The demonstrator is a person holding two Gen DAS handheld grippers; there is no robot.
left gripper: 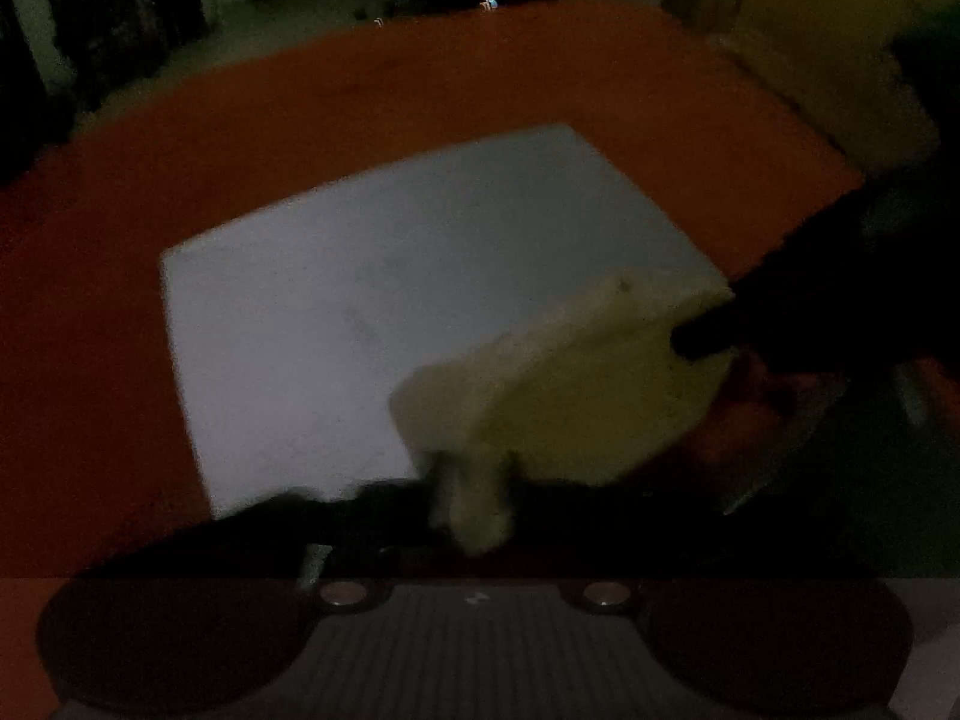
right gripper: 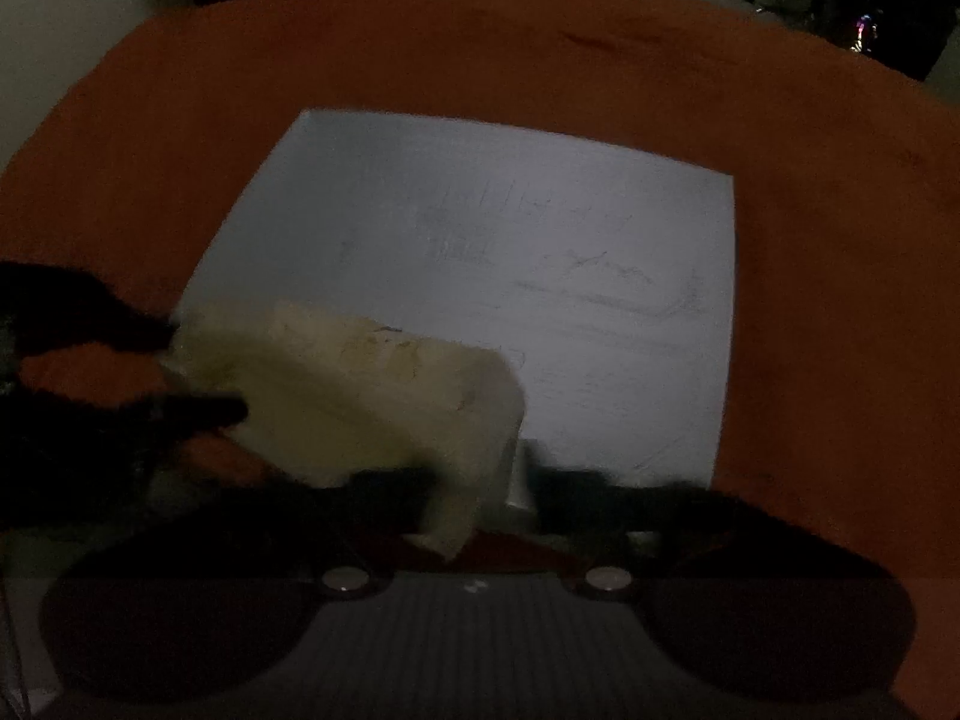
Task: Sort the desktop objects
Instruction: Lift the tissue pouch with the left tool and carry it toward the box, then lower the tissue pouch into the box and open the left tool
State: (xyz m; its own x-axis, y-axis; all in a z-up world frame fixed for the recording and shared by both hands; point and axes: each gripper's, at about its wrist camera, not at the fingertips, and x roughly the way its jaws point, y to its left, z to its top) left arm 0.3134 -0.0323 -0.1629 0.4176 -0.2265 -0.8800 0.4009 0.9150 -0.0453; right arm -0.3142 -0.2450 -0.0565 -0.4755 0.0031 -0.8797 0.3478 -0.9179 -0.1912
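Two hand-held grippers, left hand-held gripper point(left gripper: 474, 480) and right hand-held gripper point(right gripper: 474, 492), pinch opposite edges of a limp yellow cloth point(right gripper: 360, 384) over the white board point(right gripper: 480, 228); light, floppy, best gripped at corners.

Nothing can be read; the white board point(right gripper: 480, 276) bears only faint, illegible scribbles.

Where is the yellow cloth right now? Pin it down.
The yellow cloth is stretched between both grippers, above the near corner of the white board on the orange table cover; lower right in the left wrist view, lower left in the right.
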